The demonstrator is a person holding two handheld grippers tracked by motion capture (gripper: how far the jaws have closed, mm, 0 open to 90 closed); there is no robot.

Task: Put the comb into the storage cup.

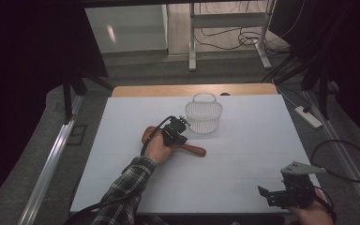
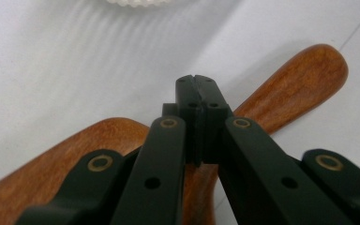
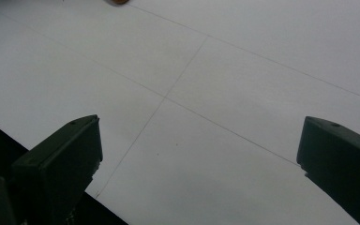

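A brown wooden spoon (image 1: 196, 150) lies on the white table (image 1: 243, 140), left of centre. My left gripper (image 1: 178, 135) hovers right over its middle, held by a hand in a plaid sleeve. In the left gripper view the gripper (image 2: 197, 82) is shut, its pads pressed flat together with nothing seen between them. The wooden spoon (image 2: 309, 79) passes underneath, handle running up to the right and broad end at lower left. My right gripper (image 1: 267, 196) rests near the table's front right corner, open (image 3: 201, 124) over bare table.
A white mesh basket (image 1: 204, 115) with a handle stands just beyond the spoon; its rim (image 2: 136, 2) peeks in at the top of the left gripper view. Thin pencil lines cross the table (image 3: 243, 70). Floor rails, cables and a power strip (image 1: 308, 117) flank the table.
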